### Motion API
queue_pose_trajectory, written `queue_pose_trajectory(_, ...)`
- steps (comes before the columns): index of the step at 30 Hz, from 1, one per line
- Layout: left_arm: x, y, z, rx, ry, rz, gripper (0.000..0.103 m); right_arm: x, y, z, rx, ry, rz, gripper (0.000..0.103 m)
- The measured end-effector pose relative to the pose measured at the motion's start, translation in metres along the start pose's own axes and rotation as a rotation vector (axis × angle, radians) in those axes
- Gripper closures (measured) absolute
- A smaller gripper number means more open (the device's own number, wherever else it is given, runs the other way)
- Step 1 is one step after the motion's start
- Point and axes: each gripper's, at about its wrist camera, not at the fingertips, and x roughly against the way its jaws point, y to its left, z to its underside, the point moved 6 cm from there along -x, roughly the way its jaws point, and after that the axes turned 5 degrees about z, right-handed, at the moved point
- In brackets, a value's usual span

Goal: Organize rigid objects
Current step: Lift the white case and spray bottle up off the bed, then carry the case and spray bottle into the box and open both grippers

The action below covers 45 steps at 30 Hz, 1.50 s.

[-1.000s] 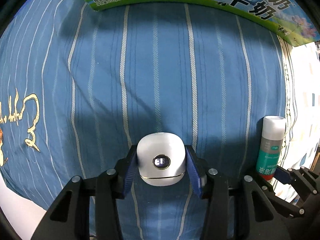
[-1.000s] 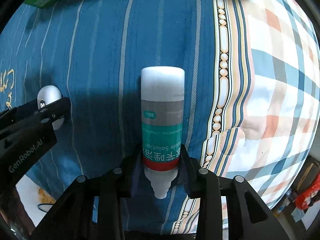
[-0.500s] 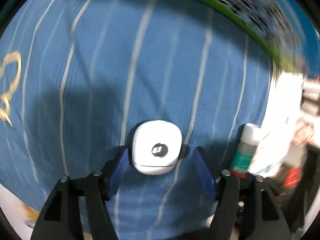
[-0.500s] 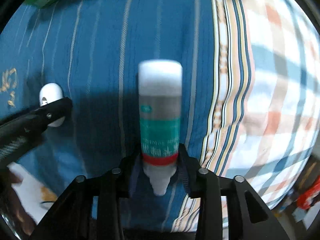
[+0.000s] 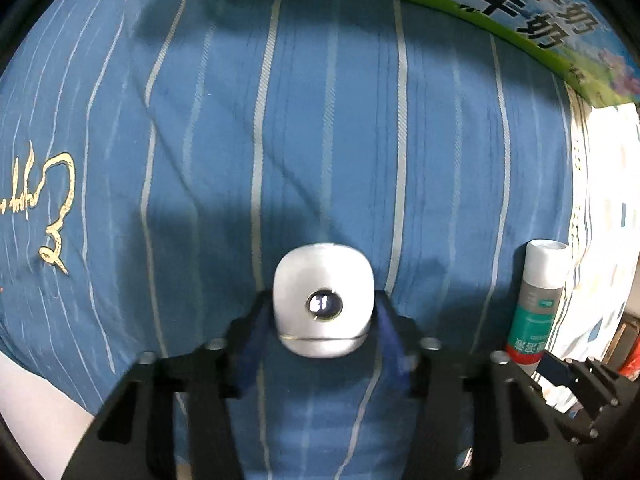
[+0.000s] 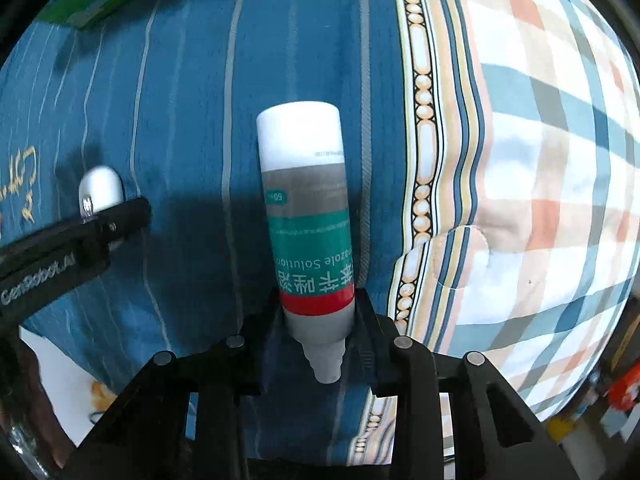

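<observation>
Between fingers again: white case.

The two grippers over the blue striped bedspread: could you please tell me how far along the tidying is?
Done: both pickups. The left gripper, whose jaws have just closed, clamps the small rounded white case. The right gripper, also just closed, clamps the white-capped bottle with a teal and red label near its nozzle. In hand: both items. Left: placing them; nothing shows inside the green milk carton box from here.
</observation>
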Motion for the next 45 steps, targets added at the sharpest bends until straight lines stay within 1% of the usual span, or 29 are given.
queue_pose_trajectory(2, -0.001, 0.005, 0.007, -0.002, 0.015, 0.007, 0.060, -0.002, 0.000, 0.006, 0.012, 0.013, 0.002, 0.067)
queue_pose_trajectory(4, -0.002, 0.011, 0.013, -0.008, 0.012, -0.003, 0.060, -0.003, 0.001, 0.010, 0.018, 0.020, 0.004, 0.067)
queue_pose_trajectory(8, -0.004, 0.012, 0.011, -0.015, 0.013, -0.011, 0.056, 0.001, 0.001, 0.004, -0.014, 0.002, -0.016, 0.063)
queue_pose_trajectory(10, -0.009, 0.005, 0.008, -0.016, 0.017, -0.024, 0.056, 0.005, 0.002, -0.006, 0.001, -0.016, 0.012, 0.063)
queue_pose_trajectory(14, -0.015, 0.002, 0.003, -0.006, 0.003, -0.022, 0.056, 0.007, 0.013, -0.013, 0.002, -0.023, 0.076, 0.063)
queue_pose_trajectory(17, -0.014, 0.001, 0.011, -0.001, -0.019, -0.021, 0.060, 0.010, 0.020, -0.014, 0.031, -0.037, 0.110, 0.065)
queue_pose_trajectory(20, -0.010, -0.001, 0.019, -0.002, -0.019, -0.011, 0.060, 0.015, 0.033, -0.010, 0.050, -0.059, 0.117, 0.068)
queue_pose_trajectory(23, -0.006, -0.006, 0.031, -0.005, -0.019, 0.013, 0.060, 0.020, 0.035, 0.002, 0.039, -0.077, 0.085, 0.068)
queue_pose_trajectory(26, 0.003, -0.015, 0.040, -0.024, -0.036, 0.028, 0.060, 0.029, 0.038, 0.009, 0.036, -0.092, 0.049, 0.068)
queue_pose_trajectory(33, 0.036, -0.030, 0.055, -0.057, -0.080, 0.064, 0.060, 0.069, 0.039, 0.033, 0.047, -0.156, -0.028, 0.068)
queue_pose_trajectory(37, 0.064, -0.036, 0.055, -0.062, -0.121, 0.107, 0.060, 0.097, 0.020, 0.043, 0.031, -0.196, -0.081, 0.068)
queue_pose_trajectory(41, 0.104, -0.041, 0.047, -0.072, -0.181, 0.154, 0.060, 0.134, 0.004, 0.048, 0.016, -0.247, -0.135, 0.069)
queue_pose_trajectory(43, 0.127, -0.046, 0.041, -0.082, -0.216, 0.182, 0.060, 0.148, -0.007, 0.044, 0.002, -0.270, -0.169, 0.069)
queue_pose_trajectory(44, 0.140, -0.049, 0.035, -0.086, -0.234, 0.196, 0.060, 0.151, -0.014, 0.035, -0.002, -0.278, -0.184, 0.069)
queue_pose_trajectory(45, 0.150, -0.050, 0.030, -0.090, -0.248, 0.210, 0.060, 0.164, -0.017, 0.034, -0.016, -0.295, -0.208, 0.069)
